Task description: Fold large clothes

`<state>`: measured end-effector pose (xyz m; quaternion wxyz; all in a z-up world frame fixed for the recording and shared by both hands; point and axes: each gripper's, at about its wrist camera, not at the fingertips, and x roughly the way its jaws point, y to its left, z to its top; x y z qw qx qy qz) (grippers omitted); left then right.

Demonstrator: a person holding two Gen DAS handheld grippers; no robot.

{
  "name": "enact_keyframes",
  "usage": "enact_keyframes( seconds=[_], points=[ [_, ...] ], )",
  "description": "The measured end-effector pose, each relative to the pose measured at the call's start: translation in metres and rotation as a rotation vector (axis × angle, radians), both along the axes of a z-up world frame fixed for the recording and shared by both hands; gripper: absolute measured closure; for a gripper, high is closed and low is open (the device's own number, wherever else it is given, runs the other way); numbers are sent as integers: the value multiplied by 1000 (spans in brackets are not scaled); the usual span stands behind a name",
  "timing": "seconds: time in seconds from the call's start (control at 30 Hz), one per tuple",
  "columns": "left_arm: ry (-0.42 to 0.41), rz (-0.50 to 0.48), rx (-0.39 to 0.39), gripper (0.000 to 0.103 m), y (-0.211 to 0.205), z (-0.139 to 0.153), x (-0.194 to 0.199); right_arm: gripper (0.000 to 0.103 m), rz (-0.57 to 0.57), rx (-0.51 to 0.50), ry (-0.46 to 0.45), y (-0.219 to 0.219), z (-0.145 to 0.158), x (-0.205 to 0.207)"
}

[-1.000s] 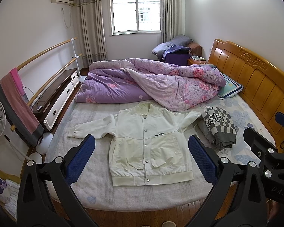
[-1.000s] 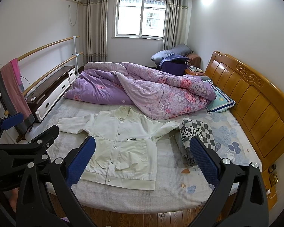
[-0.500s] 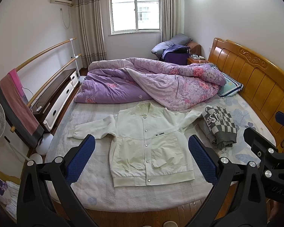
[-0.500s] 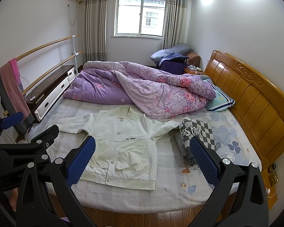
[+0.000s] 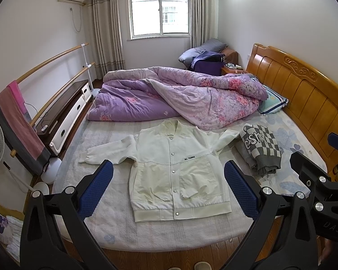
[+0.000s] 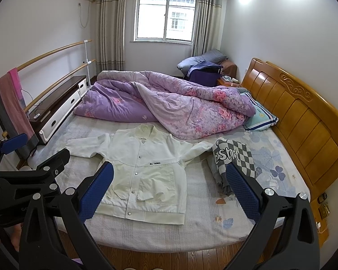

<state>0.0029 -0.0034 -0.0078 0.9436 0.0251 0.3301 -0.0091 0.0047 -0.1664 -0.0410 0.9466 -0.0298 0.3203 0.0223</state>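
Grippers hover side by side above the near edge of the bed [image 5: 160, 236], both aimed forward and slightly down at the mattress, neither touching any fabric. The left gripper [image 5: 169, 186] has its blue-padded fingers [image 5: 97, 189] spread wide apart with nothing between them, and the right gripper [image 6: 169, 189] is spread just as wide and holds nothing; each shows at the edge of the other's view. A cream snap-button jacket [image 5: 175, 171] lies flat and face up on the pale sheet near the foot-side edge, its long axis running from the ribbed hem, nearest the grippers, to the collar, which points away toward the crumpled purple floral quilt [image 5: 180, 99]. Its front is snapped closed, and small black lettering sits on the chest. One sleeve stretches out sideways toward the low cabinet [image 5: 65, 117], and the other angles out toward a folded grey-and-white checkered sweater [image 5: 261, 148] lying just beside it. Beyond that, a wooden headboard [image 5: 304, 94] runs along the right side, with a pillow [image 5: 272, 103] tucked beside the quilt.
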Motion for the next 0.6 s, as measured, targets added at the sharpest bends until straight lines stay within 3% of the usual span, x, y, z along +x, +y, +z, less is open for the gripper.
enact_keyframes(
  seconds=[0.27,0.37,0.6],
  points=[
    [5,-3,-2,5,2,-11,-1,7,-16,-4,18,11,-1,4],
    [13,-9,-3,5,1,-32,-5,7,-23,-3,26,16,-3,6],
    [41,-22,-5,5,13,-38,1,7,-43,2,58,25,-10,17]
  ],
)
